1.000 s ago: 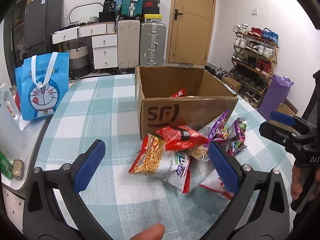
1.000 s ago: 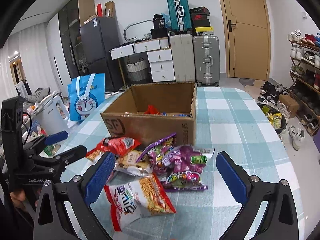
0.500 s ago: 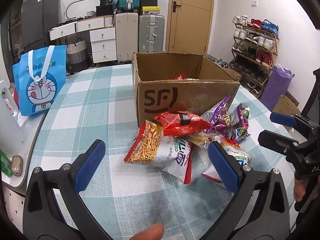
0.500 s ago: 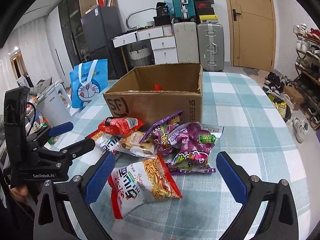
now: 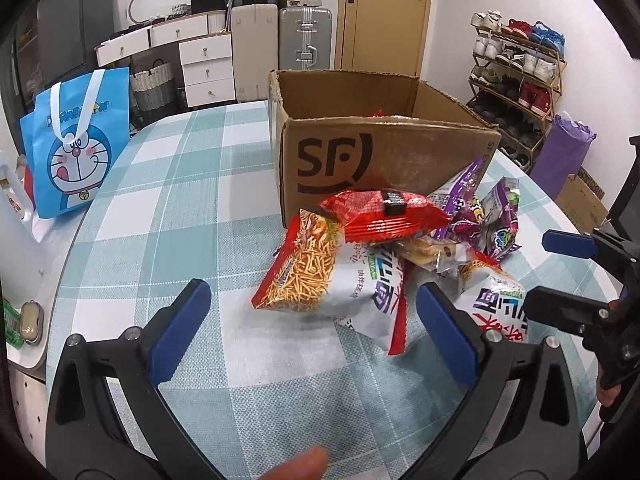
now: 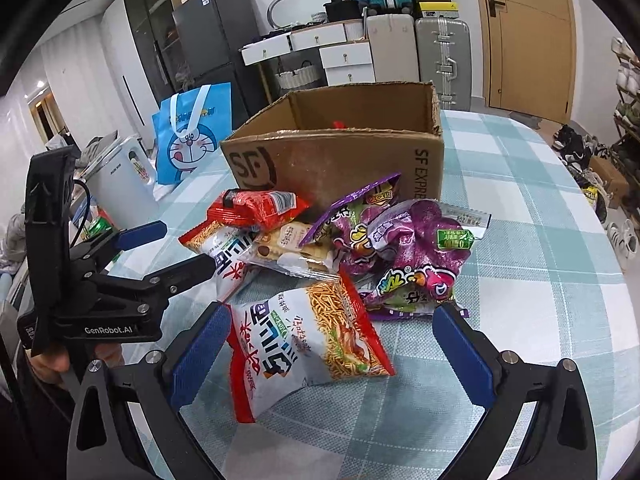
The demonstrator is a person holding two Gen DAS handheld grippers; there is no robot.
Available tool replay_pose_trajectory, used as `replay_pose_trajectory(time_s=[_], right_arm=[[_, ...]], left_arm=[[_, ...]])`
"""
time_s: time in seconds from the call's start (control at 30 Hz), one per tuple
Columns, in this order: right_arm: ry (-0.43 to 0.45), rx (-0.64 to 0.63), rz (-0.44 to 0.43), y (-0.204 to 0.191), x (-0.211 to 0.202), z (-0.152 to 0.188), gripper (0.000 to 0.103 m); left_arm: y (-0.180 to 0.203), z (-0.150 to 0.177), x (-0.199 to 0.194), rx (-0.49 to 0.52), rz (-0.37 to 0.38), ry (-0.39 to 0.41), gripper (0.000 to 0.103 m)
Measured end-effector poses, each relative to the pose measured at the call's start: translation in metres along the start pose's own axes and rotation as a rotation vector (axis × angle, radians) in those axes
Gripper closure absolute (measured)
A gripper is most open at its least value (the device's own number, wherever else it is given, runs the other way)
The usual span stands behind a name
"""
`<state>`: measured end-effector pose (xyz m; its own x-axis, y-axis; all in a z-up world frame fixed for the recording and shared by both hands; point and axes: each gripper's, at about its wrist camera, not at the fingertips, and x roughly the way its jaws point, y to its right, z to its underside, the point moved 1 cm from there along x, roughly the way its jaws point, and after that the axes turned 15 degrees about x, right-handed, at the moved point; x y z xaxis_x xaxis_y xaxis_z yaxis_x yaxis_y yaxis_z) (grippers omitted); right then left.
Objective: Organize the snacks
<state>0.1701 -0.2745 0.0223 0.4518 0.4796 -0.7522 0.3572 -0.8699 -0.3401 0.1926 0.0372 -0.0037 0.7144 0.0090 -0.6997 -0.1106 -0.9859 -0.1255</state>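
A heap of snack bags lies on the checked tablecloth in front of an open cardboard box [image 5: 384, 160] [image 6: 332, 156]. In the heap are a red bag [image 5: 380, 216] [image 6: 256, 206], two white noodle-snack bags [image 5: 324, 276] [image 6: 308, 340], a biscuit pack [image 6: 288, 250] and purple bags [image 5: 488, 216] [image 6: 404, 252]. A red packet shows inside the box [image 5: 376, 114]. My left gripper [image 5: 312, 332] is open, just short of the nearer noodle bag. My right gripper [image 6: 332, 354] is open, its fingers either side of the other noodle bag without touching it.
A blue cartoon tote bag [image 5: 76, 144] [image 6: 192, 136] stands at the table's left edge beside a white appliance [image 6: 120, 176]. Beyond the table are suitcases [image 5: 304, 40], drawers and a shoe rack [image 5: 516, 80]. Open tablecloth lies left of the heap.
Both grippers have moved forward and lower toward the heap; the bags and box now look larger and nearer. Both stay open, and nothing has been picked up.
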Motion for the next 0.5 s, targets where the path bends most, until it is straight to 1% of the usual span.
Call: replay_pose_trajectory(time_s=[0.1, 0.2, 0.27, 0.33, 0.37, 0.4, 0.43, 0.5], right_arm=[[0.002, 0.004, -0.008, 0.0, -0.001, 0.0, 0.001], [0.034, -0.001, -0.016, 0.0, -0.007, -0.001, 0.001], [0.071, -0.002, -0.02, 0.001, -0.013, -0.002, 0.001], [0.101, 0.0, -0.032, 0.001, -0.018, -0.004, 0.001], [0.129, 0.0, -0.043, 0.001, -0.023, -0.005, 0.001], [0.15, -0.004, -0.048, 0.001, -0.026, -0.005, 0.001], [0.179, -0.012, -0.053, 0.0, -0.031, -0.005, 0.001], [0.254, -0.031, -0.066, -0.003, -0.042, -0.005, 0.001]], left_arm=[[-0.001, 0.001, 0.002, -0.007, 0.004, -0.002, 0.0], [-0.002, 0.002, 0.0, -0.011, 0.007, 0.016, 0.0], [-0.003, 0.003, -0.007, -0.014, 0.001, 0.052, 0.001], [-0.005, 0.001, -0.015, -0.018, -0.003, 0.108, 0.004], [-0.005, 0.0, -0.019, -0.02, -0.009, 0.133, 0.012], [-0.006, -0.001, -0.023, -0.02, -0.014, 0.154, 0.023], [-0.005, -0.001, -0.027, -0.012, -0.01, 0.176, 0.028], [0.0, -0.002, -0.036, 0.029, -0.004, 0.235, 0.055]])
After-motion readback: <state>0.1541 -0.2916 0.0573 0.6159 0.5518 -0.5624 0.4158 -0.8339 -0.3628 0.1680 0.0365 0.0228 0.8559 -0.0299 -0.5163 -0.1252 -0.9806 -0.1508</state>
